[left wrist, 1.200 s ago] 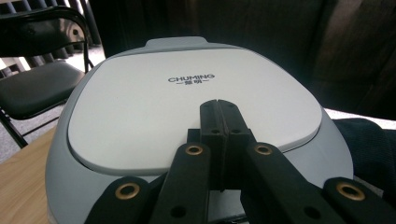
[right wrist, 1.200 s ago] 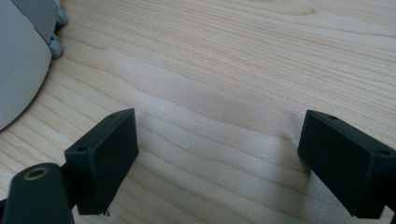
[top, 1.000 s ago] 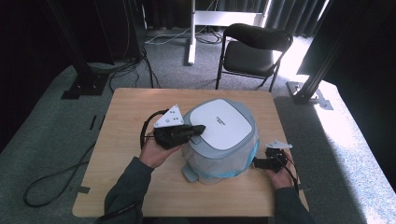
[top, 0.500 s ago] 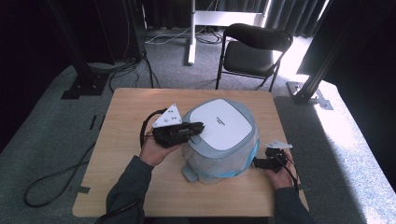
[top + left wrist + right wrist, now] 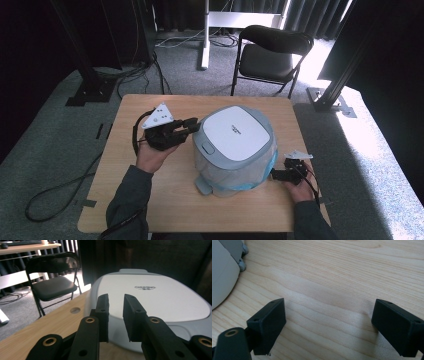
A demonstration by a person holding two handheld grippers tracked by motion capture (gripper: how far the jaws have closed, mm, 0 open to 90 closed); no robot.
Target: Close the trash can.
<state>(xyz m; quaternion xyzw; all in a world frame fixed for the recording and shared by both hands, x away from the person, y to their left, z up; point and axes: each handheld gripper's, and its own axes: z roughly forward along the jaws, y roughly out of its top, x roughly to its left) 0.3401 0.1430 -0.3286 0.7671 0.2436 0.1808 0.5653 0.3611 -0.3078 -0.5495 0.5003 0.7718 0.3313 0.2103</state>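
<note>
1. Rice cooker (image 5: 234, 145), a rounded white and grey plastic appliance with its flat lid shut, stands in the middle of the light wooden table (image 5: 125, 175).
2. Left gripper (image 5: 189, 125) sits just beside the cooker's left edge; its jaws have just been opening, a narrow gap between them, nothing inside.
3. Right gripper (image 5: 272, 175) rests low on the table near the cooker's right base, jaws spread wide and empty.
4. Black folding chair (image 5: 272, 50) stands beyond the table.
</note>
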